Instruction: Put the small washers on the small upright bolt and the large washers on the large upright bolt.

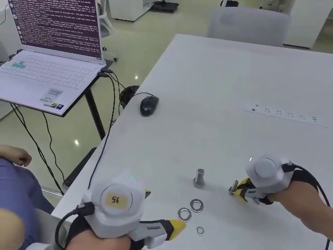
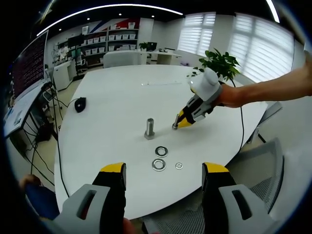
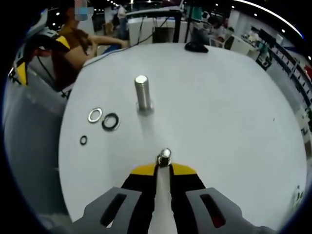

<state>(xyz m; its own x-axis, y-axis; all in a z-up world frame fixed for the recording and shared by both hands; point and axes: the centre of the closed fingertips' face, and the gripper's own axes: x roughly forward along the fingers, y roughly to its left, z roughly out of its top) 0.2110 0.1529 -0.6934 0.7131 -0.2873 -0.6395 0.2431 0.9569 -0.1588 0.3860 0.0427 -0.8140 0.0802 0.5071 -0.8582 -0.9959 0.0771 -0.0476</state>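
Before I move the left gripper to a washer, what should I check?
1. Large bolt upright, free: ok.
2. Small bolt standing unaided: not ok, right gripper is shut on it.
3. Small bolt's base flat on table: cannot tell.
4. Left gripper open, empty: ok.
5. Two large washers and small washer loose on table: ok.
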